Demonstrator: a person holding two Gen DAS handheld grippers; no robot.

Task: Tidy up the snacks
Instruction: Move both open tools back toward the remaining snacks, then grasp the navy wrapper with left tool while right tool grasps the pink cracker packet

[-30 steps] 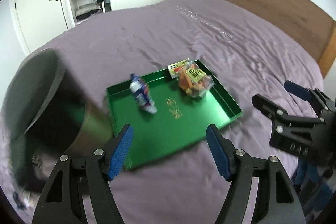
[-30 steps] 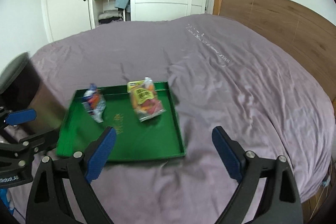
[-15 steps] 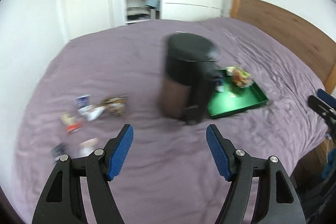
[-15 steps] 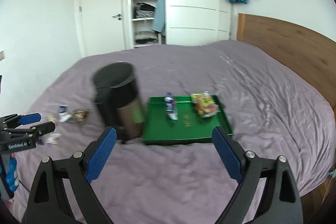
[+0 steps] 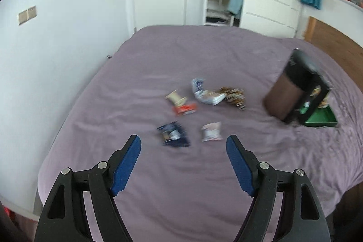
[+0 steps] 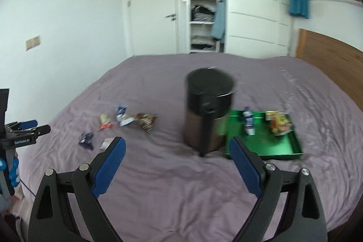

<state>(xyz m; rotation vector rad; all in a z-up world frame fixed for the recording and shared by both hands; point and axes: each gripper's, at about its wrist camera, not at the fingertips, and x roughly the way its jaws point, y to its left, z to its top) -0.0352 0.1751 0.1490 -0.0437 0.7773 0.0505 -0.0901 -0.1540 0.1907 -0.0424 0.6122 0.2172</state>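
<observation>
Both views are motion-blurred, so no wrapper print can be read. In the left wrist view the green tray is mostly hidden behind the bin, which appears tilted by the lens at far right; only the tray's near corner and a trace of its contents show. In the right wrist view the bin stands upright and covers the tray's left edge. The left tongs appear there only as a fragment at the frame's left border.

Left tongs: jaws wide apart, holding nothing, touching nothing, poised above the purple bed. Directly ahead of them, between the fingertips' lines, lie a dark blue packet and a pale pink packet. Farther ahead lie a cream packet touching a red packet, then a blue-and-white packet with a brown patterned packet at its right end.

Right tongs: jaws wide apart, empty, clear of the bed. The bin stands straight ahead; the tray lies ahead-right, just beside the bin, carrying a small blue-and-white packet and an orange-yellow bag. The loose packets lie ahead-left, well apart from the tray.
</observation>
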